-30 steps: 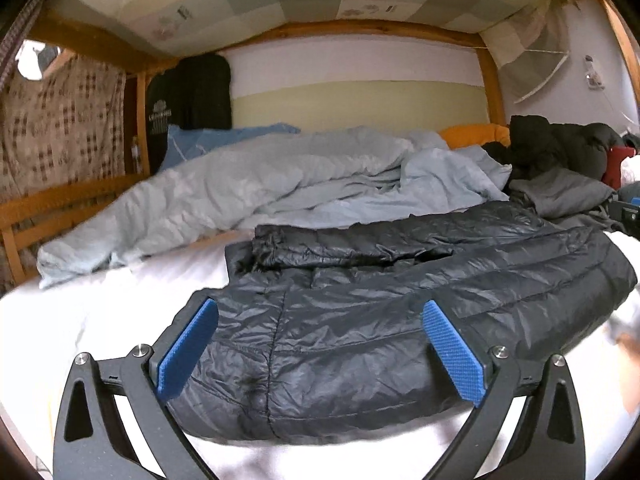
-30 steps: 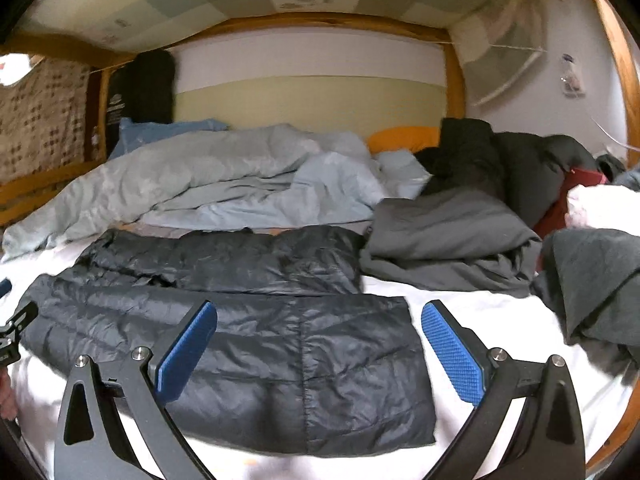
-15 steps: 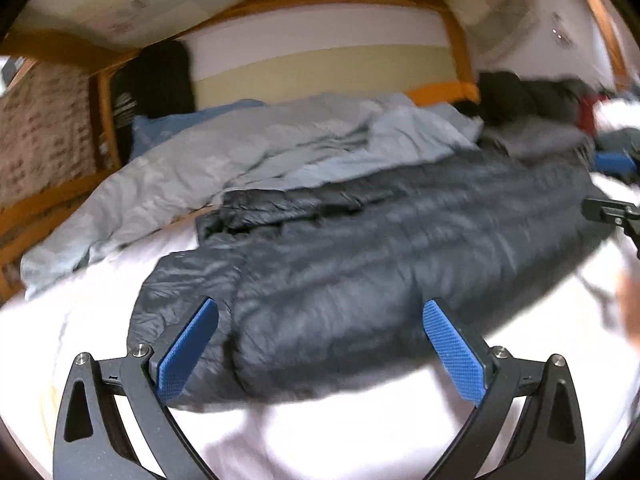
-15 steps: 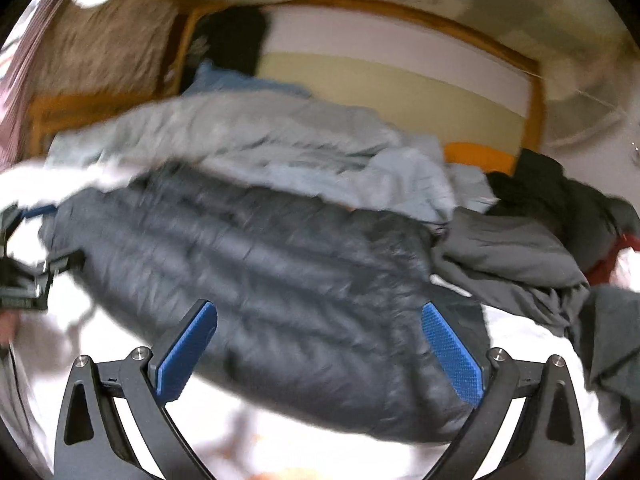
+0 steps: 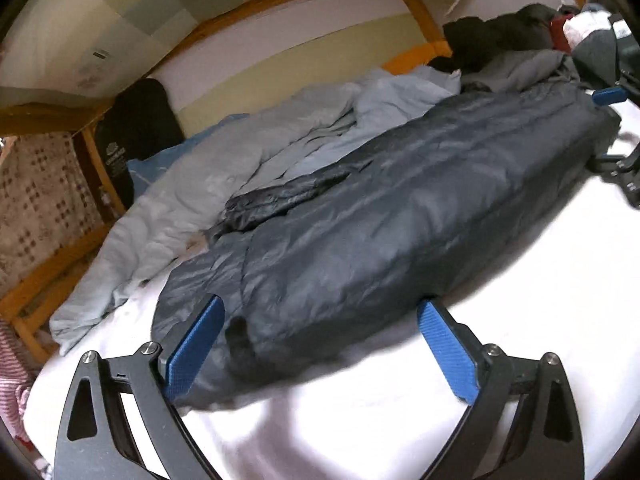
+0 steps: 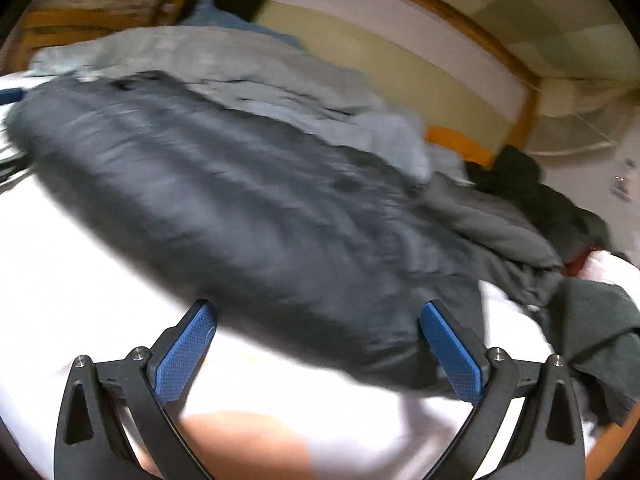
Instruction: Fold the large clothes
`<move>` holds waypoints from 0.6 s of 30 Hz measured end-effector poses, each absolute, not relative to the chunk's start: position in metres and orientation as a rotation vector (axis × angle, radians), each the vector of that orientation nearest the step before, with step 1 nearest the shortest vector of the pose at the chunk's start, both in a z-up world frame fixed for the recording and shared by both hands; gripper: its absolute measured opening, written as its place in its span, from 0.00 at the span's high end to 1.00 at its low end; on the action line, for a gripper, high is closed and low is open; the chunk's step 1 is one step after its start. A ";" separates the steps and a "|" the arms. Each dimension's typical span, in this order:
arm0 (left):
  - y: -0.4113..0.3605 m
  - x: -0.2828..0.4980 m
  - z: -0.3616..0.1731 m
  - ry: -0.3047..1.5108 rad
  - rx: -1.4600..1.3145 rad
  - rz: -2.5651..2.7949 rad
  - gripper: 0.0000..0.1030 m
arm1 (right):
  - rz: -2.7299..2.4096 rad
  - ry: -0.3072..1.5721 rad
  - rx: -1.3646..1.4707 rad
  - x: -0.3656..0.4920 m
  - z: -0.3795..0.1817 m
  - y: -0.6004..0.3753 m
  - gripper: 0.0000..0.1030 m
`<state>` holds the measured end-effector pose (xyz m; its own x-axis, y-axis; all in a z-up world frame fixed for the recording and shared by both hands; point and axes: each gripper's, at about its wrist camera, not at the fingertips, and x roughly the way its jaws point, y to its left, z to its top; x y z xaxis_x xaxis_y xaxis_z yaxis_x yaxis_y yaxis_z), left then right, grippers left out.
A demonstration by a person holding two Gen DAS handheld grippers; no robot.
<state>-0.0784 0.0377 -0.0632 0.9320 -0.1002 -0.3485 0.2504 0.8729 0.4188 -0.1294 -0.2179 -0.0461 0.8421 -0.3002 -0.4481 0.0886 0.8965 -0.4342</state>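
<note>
A dark padded jacket [image 5: 400,216] is lying stretched out across the white bed sheet [image 5: 500,320], and its long side is running from the near left to the far right in the left wrist view. The left gripper [image 5: 320,336] is hovering at the near end of the jacket with its blue fingers [image 5: 194,344] standing wide apart; they are holding nothing. The right gripper [image 6: 318,342] is also spread wide and is gripping nothing, and the near edge of the jacket [image 6: 256,216] is lying between its two fingers [image 6: 450,356]. The right wrist view is blurred, so small details of the cloth are not readable there. Behind the jacket a light grey duvet [image 5: 224,184] is lying crumpled along the wooden bed frame [image 5: 52,268]. At the far right a heap of dark clothes [image 5: 516,36] is resting just beside the jacket's far end.
</note>
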 end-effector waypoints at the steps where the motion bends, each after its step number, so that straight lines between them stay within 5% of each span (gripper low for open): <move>1: 0.035 -0.075 -0.061 0.325 0.484 -0.182 0.06 | -0.217 0.537 -0.428 -0.126 -0.045 -0.218 0.00; 4: 0.027 -0.060 -0.065 0.363 0.517 -0.166 0.11 | -0.195 0.559 -0.464 -0.119 -0.049 -0.219 0.02; 6: 0.029 -0.053 -0.070 0.405 0.491 -0.173 0.43 | -0.161 0.580 -0.425 -0.114 -0.048 -0.222 0.17; 7: 0.031 -0.054 -0.070 0.393 0.484 -0.150 0.54 | -0.151 0.583 -0.416 -0.115 -0.048 -0.223 0.33; 8: 0.032 -0.056 -0.068 0.380 0.481 -0.138 0.74 | -0.155 0.582 -0.420 -0.115 -0.048 -0.223 0.60; 9: 0.034 -0.061 -0.065 0.367 0.472 -0.138 0.87 | -0.177 0.581 -0.439 -0.111 -0.049 -0.224 0.71; 11: 0.036 -0.073 -0.054 0.344 0.452 -0.137 0.92 | -0.192 0.578 -0.453 -0.114 -0.047 -0.226 0.81; 18: 0.042 -0.139 -0.024 0.370 0.501 -0.150 0.93 | -0.109 0.589 -0.371 -0.178 -0.008 -0.225 0.83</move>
<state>-0.1389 0.0418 -0.0239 0.9229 -0.0507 -0.3816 0.2298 0.8679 0.4403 -0.1775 -0.2250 -0.0080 0.8281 -0.2046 -0.5220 -0.0049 0.9284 -0.3716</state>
